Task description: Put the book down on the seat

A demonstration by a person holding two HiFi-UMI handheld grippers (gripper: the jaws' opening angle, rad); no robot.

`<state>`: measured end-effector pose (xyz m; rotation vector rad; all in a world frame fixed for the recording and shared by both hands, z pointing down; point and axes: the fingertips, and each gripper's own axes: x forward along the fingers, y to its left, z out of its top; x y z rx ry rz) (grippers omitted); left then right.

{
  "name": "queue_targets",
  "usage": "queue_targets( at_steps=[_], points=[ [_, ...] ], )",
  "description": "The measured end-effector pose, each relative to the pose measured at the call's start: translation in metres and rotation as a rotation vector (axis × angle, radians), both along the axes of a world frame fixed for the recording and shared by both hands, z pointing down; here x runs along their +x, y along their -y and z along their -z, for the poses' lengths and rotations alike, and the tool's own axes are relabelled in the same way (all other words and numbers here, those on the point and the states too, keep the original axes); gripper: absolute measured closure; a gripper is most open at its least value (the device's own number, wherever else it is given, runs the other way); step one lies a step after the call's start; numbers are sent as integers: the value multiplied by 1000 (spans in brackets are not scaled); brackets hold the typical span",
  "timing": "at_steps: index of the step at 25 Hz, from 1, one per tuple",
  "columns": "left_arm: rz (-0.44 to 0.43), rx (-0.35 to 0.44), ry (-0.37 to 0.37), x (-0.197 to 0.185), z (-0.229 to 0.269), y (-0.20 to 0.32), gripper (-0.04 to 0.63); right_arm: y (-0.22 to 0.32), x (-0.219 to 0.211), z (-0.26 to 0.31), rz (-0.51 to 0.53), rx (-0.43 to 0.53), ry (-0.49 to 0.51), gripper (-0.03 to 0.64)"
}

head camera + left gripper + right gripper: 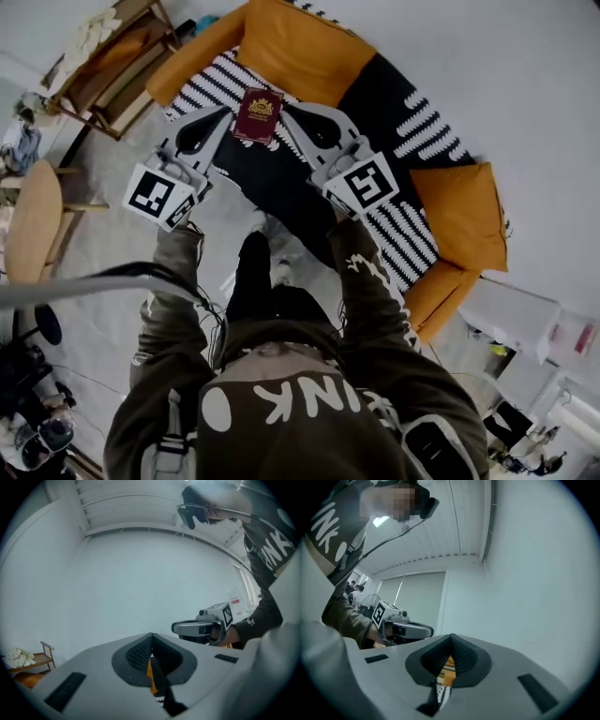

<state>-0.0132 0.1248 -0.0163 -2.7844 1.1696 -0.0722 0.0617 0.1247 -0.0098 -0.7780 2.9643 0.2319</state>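
**A:** What's the biggest thing there?

**B:** An orange sofa (309, 52) that bends round a corner. Its seat (281, 176) has a black cover with white stripes and zigzags. The orange back cushion (300, 42) runs along the far edge, and more orange padding closes the right end.

**A:** And around it?

**B:** Grey floor (103, 248) lies open along the seat's front edge, where the person stands. A wooden rack (108, 70) sits just past the sofa's left end. A round wooden table (33, 225) is further out on the floor, well apart from the seat. A white cabinet (511, 314) stands near the sofa's right end.

**A:** The tongs?

**B:** The left tongs (223, 114) and right tongs (289, 111) are held side by side above the seat, pointing toward the back cushion. Both pairs of jaws are pressed together with nothing between them. Each gripper view shows only a sliver of orange and striped cover through the gap.

**A:** Where's the book?

**B:** The book (258, 114) lies flat on the seat, cover up, close to the rear edge just in front of the back cushion. In the head view it shows between the two tips, and neither grips it. It is dark red with a gold crest in the middle. There is gold lettering too, but it is too small to read. The black middle of the seat in front of it is bare.
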Motion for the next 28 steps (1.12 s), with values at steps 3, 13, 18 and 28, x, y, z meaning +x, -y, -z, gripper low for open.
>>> queue_targets(
  at_steps=[3, 13, 18, 28],
  points=[
    [20, 8, -3, 1, 34, -44, 594, -43, 6, 32, -3, 10, -9, 609],
    [9, 57, -9, -1, 115, -134, 594, -135, -2, 117, -34, 81, 0, 609],
    [-12, 82, -14, -20, 136, -164, 592, -169, -27, 145, -25, 120, -4, 609],
    [-44, 121, -30, -27, 153, -167, 594, -178, -30, 146, -32, 166, -24, 609]
  ],
)
